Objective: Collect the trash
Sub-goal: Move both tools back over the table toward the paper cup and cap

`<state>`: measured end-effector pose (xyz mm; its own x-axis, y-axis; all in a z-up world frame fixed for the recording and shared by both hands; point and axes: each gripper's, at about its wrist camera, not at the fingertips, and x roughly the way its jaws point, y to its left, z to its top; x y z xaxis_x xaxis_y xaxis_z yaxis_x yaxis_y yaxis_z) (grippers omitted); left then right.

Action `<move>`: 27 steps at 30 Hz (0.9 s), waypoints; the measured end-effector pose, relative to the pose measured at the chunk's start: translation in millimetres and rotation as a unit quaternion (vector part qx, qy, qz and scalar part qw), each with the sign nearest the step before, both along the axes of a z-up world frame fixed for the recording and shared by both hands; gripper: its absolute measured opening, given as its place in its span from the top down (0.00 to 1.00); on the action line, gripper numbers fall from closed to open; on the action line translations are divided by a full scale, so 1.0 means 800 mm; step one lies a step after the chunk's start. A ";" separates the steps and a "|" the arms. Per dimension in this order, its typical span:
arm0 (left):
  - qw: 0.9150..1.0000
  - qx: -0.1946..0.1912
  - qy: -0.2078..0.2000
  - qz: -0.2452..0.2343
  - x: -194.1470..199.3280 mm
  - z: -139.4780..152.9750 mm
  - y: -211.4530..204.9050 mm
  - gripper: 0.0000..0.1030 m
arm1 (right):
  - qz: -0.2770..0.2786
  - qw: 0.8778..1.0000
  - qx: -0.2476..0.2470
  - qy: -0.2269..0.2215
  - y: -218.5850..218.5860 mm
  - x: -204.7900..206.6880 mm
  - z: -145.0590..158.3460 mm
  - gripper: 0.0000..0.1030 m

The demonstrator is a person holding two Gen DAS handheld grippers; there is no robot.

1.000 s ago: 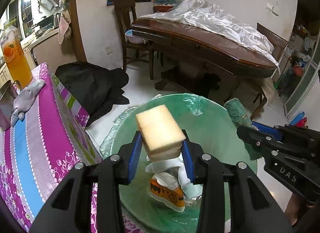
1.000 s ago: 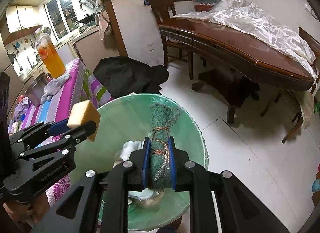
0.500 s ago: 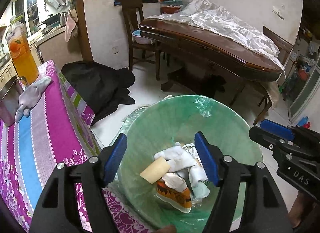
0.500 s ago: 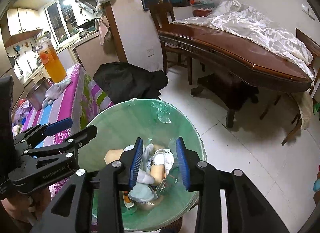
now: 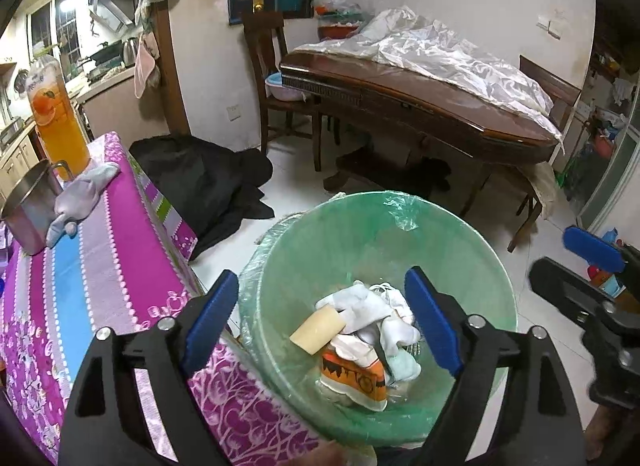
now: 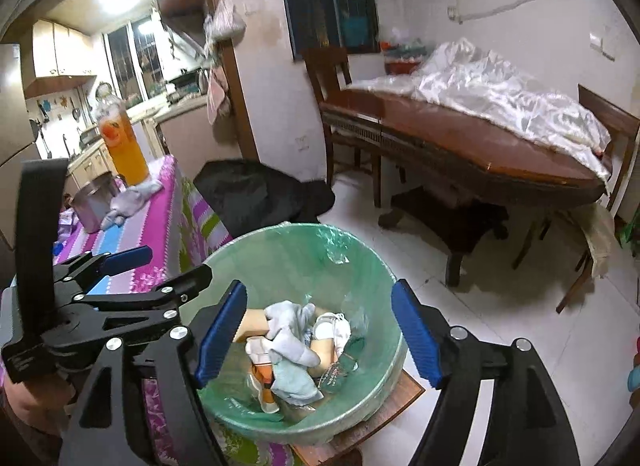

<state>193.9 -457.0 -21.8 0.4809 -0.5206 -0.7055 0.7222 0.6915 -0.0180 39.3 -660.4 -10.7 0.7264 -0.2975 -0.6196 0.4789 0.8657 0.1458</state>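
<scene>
Both claws are held above the green-lined trash bin (image 5: 472, 250), which stands on the floor against the near corner of the table with the striped purple cloth (image 5: 100, 266). The left gripper (image 5: 324, 320) and the right gripper (image 6: 320, 336) are each seen with jaws opening and nothing between the pads, a stance suited to letting trash fall straight into the bin.

Inside it, a tan sponge block (image 5: 318, 328) is seen leaning on white crumpled wrappers (image 5: 364, 306), with an orange printed packet (image 5: 356, 378) below. Something dark green (image 6: 352, 346) is glimpsed beside the wrappers in the right wrist view, but what it is cannot be made out. The bin's near rim is cut off by the gripper bodies, and its base is hidden. On the table's far edge, a grey cloth (image 5: 86, 195) is left lying against a steel mug (image 5: 30, 205), probably trash not yet collected.
</scene>
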 end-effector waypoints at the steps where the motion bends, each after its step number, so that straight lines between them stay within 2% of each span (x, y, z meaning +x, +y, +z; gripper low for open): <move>1: 1.000 -0.001 -0.003 0.001 -0.002 0.002 0.004 0.19 | -0.001 1.000 -0.002 -0.006 0.005 -0.007 0.003 0.25; 9: 1.000 -0.016 -0.017 0.006 -0.020 0.013 0.043 0.15 | -0.004 0.998 -0.012 -0.061 0.047 -0.065 0.026 0.17; 15: 0.999 -0.033 -0.026 0.005 -0.040 0.024 0.090 0.06 | 0.010 0.995 -0.056 -0.086 0.106 -0.099 0.036 0.10; 18: 0.999 -0.035 -0.034 0.011 -0.046 0.025 0.119 0.06 | 0.026 0.991 -0.075 -0.103 0.137 -0.107 0.042 0.07; 21: 0.998 -0.038 -0.041 0.024 -0.047 0.025 0.168 0.06 | 0.051 0.987 -0.094 -0.119 0.170 -0.106 0.049 0.05; 24: 0.998 -0.049 -0.029 0.033 -0.040 0.022 0.217 0.06 | 0.082 0.984 -0.093 -0.124 0.197 -0.095 0.053 0.05; 27: 0.994 -0.076 -0.028 0.073 -0.024 0.021 0.294 0.05 | 0.118 0.981 -0.089 -0.125 0.227 -0.071 0.057 0.05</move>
